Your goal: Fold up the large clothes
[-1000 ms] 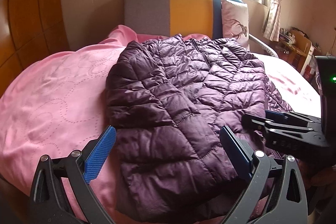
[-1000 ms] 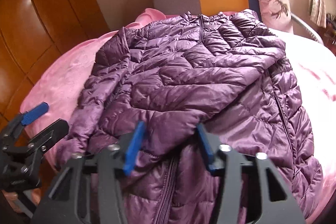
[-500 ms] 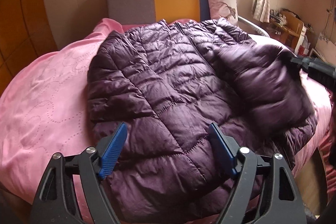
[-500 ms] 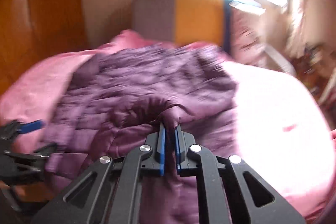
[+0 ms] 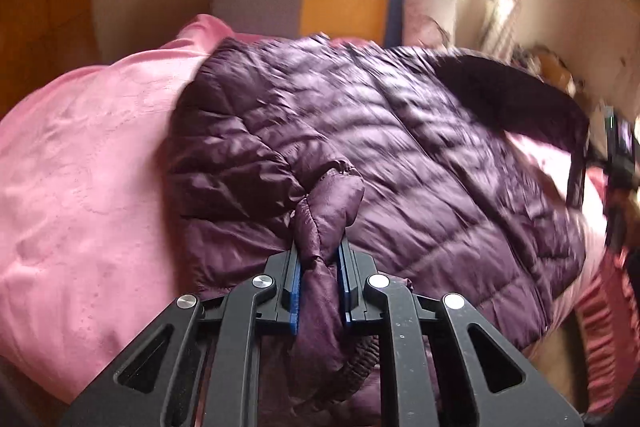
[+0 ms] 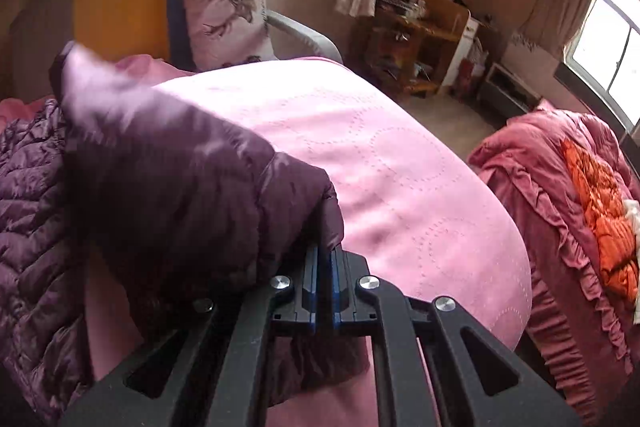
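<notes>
A dark purple quilted jacket (image 5: 400,155) lies spread on a bed under a pink cover (image 5: 80,167). My left gripper (image 5: 319,255) is at the jacket's near edge, its jaws closing with a bunched fold of purple fabric pinched between the blue pads (image 5: 295,291). My right gripper (image 6: 325,255) is shut on another edge of the jacket (image 6: 180,167) and holds that flap lifted above the pink cover (image 6: 400,167), stretched out to the right. In the left wrist view the right gripper (image 5: 620,155) appears blurred at the far right edge.
A grey and yellow headboard (image 5: 320,3) and a deer-print pillow (image 6: 224,7) stand at the bed's head. A red ruffled quilt (image 6: 580,207) lies to the right of the bed. A cluttered wooden shelf (image 6: 420,35) stands by the far wall. Wood panelling (image 5: 40,7) is on the left.
The left jaws went from wide open to pinching the jacket's near edge. The right gripper closed on the jacket and swung far to the right, pulling a flap up and outward.
</notes>
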